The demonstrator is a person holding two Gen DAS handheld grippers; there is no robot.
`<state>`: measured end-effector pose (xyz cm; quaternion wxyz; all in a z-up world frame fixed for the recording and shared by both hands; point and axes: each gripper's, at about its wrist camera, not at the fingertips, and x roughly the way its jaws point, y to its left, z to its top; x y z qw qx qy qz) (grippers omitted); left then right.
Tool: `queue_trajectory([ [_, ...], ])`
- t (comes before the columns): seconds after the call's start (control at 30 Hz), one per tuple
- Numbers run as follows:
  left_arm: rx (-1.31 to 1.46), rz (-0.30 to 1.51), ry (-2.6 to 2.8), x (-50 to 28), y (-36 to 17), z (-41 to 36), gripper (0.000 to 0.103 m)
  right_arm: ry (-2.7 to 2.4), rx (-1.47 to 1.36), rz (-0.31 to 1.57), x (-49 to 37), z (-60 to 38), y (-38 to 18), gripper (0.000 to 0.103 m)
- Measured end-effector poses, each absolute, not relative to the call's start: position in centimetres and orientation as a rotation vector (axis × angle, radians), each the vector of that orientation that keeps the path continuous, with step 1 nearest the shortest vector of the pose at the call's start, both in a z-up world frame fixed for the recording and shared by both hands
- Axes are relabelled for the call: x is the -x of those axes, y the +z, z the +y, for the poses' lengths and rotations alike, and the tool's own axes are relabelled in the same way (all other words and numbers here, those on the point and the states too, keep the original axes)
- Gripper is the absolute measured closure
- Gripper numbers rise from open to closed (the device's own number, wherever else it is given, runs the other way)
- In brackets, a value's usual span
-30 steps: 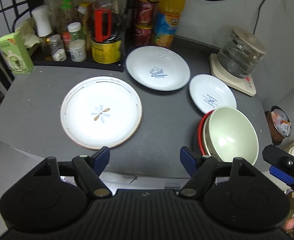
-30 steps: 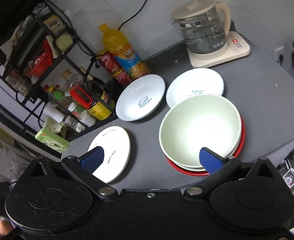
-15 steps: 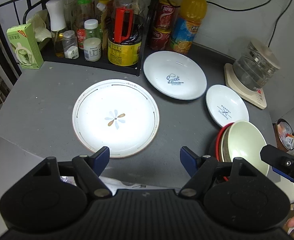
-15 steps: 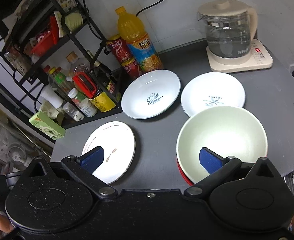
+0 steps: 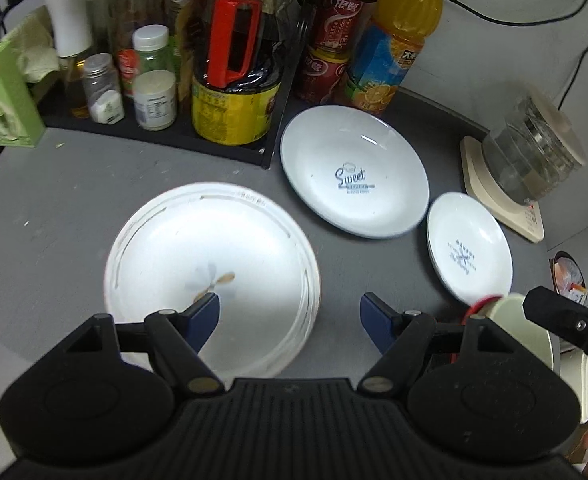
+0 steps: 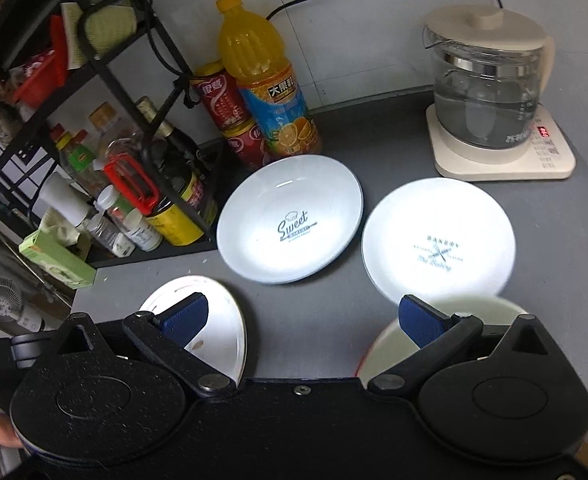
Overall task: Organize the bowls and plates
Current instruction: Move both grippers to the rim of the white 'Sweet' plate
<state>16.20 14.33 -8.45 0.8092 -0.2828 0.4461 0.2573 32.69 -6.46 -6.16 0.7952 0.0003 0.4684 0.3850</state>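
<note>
- Left wrist view: my left gripper has its jaws wide apart with nothing between them. The left blue pad hangs over the near half of the flower plate, the right pad over bare grey table.
- Beyond my right pad sits the "Sweet" dish, and further right of it the small bakery plate, just beside it.
- Off to the right of my right jaw there's the pale green bowl with a red rim peeking out underneath.
- Right wrist view: my right gripper is spread open too, gripping nothing. Its right pad is over the green bowl's near rim, its left pad over the flower plate's edge.
- Straight ahead between those jaws is the "Sweet" dish again, bakery plate ahead of the right pad.
- Kettle sits way back right, orange bottle and spice rack back left.
</note>
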Motion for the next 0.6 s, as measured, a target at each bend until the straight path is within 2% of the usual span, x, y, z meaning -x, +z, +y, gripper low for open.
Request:
queue_trajectory([
  [0.33, 0.621, 0.918, 0.520, -21.6, -10.4, 18.8, 0.029, 0.778, -0.087, 1.038, -38.1, -3.6, -8.2, 0.003],
  [0.47, 0.645, 0.916, 0.499, -23.2, -11.5, 20.1, 0.031, 0.752, -0.096, 1.060, -40.1, -2.6, -9.4, 0.013],
  [0.6, 0.690, 0.926, 0.487, -24.6, -13.0, 21.4, 0.039, 0.721, -0.109, 1.094, -42.3, -1.3, -11.1, 0.024],
])
